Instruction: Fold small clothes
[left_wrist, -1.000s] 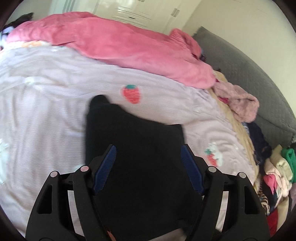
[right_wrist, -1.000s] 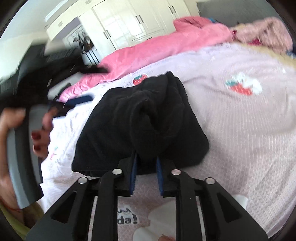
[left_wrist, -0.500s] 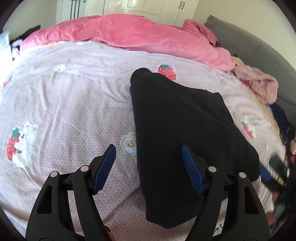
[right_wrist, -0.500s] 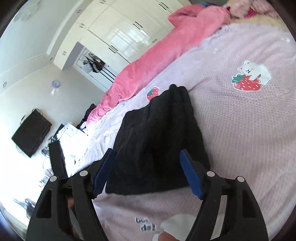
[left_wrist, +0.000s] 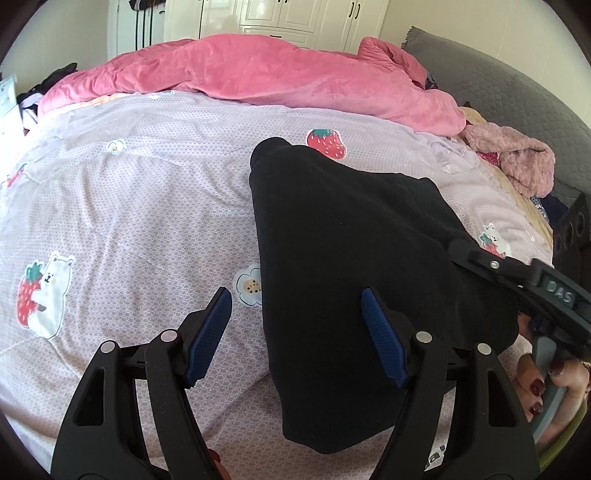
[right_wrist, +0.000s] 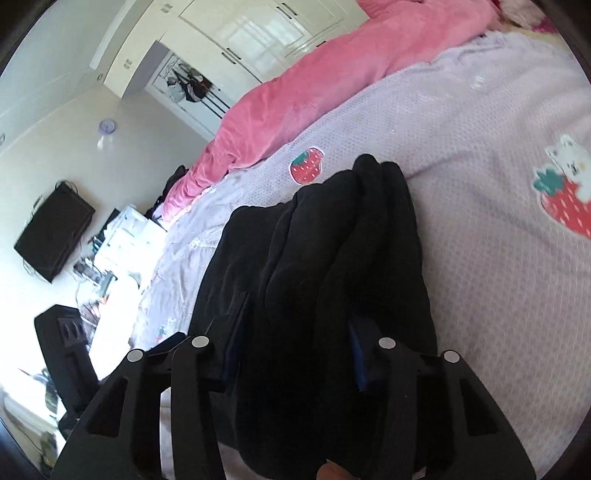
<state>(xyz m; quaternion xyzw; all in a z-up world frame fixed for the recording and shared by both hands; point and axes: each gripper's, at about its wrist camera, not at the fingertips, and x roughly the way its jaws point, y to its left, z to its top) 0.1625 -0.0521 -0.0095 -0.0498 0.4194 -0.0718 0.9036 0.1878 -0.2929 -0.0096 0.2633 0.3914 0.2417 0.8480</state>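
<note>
A black garment (left_wrist: 351, 240) lies folded lengthwise on the lilac bedspread (left_wrist: 129, 206), with its long bundled folds (right_wrist: 332, 240) running away from the right wrist camera. My left gripper (left_wrist: 295, 325) hangs open over the garment's near left edge, one finger over the sheet and one over the cloth, gripping nothing. My right gripper (right_wrist: 295, 343) has the near end of the bundle between its fingers; its jaws are closing and the cloth bulges over both blue pads. In the left wrist view it reaches in from the right, held by a hand (left_wrist: 546, 384).
A pink duvet (left_wrist: 277, 74) is heaped along the far side of the bed. A fluffy pink garment (left_wrist: 517, 162) and other clothes lie by the grey headboard (left_wrist: 517, 92). White wardrobes (right_wrist: 240, 33) stand behind. A wall television (right_wrist: 51, 236) hangs left of the bed.
The right gripper let go of the fold, opened wide, moved forward and is now closing around the bundle's near end. The left gripper drew back to the garment's left edge and stays open.
</note>
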